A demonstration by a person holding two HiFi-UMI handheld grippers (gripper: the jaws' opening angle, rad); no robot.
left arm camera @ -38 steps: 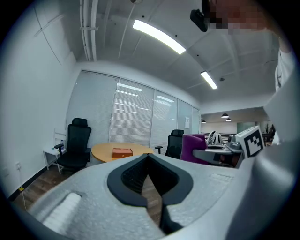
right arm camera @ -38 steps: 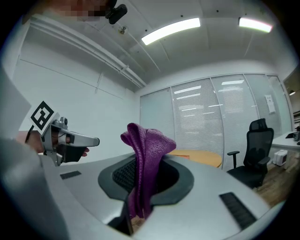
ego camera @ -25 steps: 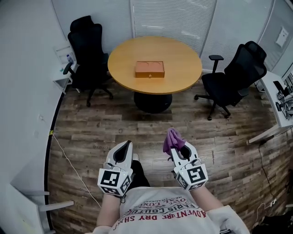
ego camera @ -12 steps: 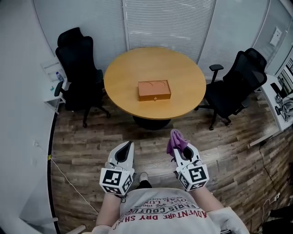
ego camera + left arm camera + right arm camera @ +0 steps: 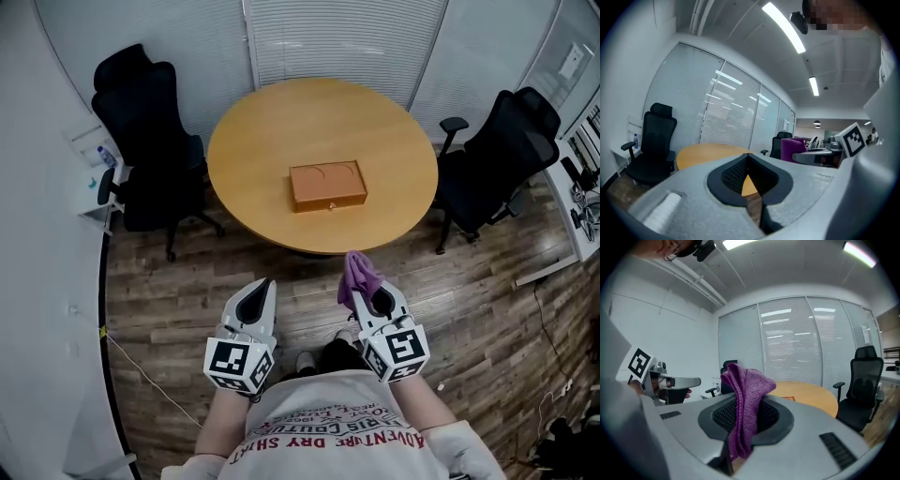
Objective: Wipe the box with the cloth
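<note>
1. Left gripper [image 5: 259,292]: jaws pressed together with nothing between them. It is held just short of the round table [image 5: 262,131], probably kept free to steady the work.
2. Right gripper [image 5: 371,300]: jaws pinch the purple cloth [image 5: 356,274]. The loose fold projects past the tips toward the table, so fabric should meet the surface first.
3. The orange box [image 5: 327,186] lies flat at the table's centre, well beyond both grippers. Wiping appears not yet begun.

Head view steeply down; gripper views level; share table [image 5: 262,141].
</note>
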